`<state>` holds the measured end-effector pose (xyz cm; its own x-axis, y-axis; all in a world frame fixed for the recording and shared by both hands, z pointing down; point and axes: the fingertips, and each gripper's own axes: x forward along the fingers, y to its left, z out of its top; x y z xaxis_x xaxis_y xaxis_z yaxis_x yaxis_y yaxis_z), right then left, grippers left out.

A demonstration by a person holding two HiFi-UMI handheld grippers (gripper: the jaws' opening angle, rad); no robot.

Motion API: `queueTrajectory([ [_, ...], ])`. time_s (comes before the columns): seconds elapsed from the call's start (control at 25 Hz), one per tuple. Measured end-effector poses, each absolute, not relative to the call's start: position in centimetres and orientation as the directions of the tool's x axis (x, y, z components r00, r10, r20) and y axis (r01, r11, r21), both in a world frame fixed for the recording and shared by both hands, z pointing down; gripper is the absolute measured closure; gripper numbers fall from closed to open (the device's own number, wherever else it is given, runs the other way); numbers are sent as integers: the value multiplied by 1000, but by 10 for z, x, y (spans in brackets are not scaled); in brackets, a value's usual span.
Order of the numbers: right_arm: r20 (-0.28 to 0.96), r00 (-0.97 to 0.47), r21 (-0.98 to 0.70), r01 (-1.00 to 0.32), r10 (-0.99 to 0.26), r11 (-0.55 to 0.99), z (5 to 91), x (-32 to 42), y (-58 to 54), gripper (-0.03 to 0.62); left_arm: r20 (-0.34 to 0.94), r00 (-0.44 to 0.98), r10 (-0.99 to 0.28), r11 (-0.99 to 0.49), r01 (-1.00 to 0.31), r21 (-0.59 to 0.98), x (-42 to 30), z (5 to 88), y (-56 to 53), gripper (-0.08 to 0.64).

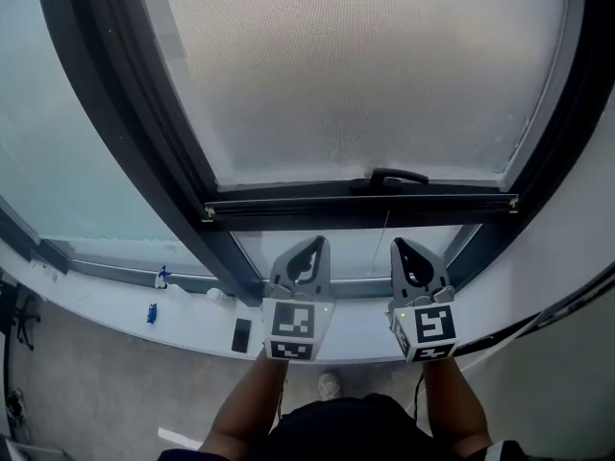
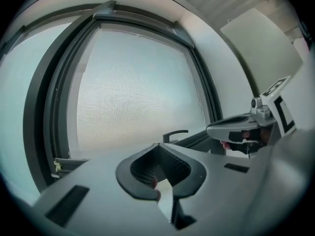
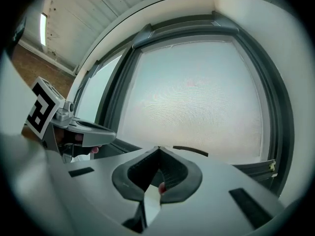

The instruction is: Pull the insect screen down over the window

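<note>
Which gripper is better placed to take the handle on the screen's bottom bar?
Right, probably. The right gripper, shut and empty, sits almost directly below the handle in the head view; the left gripper, also shut, is off to the handle's left.

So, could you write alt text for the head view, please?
A pale insect screen covers most of a dark-framed window, its bottom bar and handle just above a strip of bare glass. Below, the left hand-held gripper and right hand-held gripper hang side by side, both shut and empty.
</note>
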<state>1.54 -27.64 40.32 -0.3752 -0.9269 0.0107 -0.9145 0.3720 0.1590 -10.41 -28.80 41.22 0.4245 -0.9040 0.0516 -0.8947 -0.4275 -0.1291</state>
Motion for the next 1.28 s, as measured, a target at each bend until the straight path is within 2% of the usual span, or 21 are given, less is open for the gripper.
queueTrajectory([
  [0.48, -8, -388, 133, -914, -922, 383, 415, 62, -193, 588, 39, 360, -932, -362, -929, -73, -66, 418, -206, 557],
  [1.28, -19, -361, 97, -929, -932, 357, 422, 119, -52, 588, 76, 292, -953, -298, -950, -94, -27, 433, -58, 557],
])
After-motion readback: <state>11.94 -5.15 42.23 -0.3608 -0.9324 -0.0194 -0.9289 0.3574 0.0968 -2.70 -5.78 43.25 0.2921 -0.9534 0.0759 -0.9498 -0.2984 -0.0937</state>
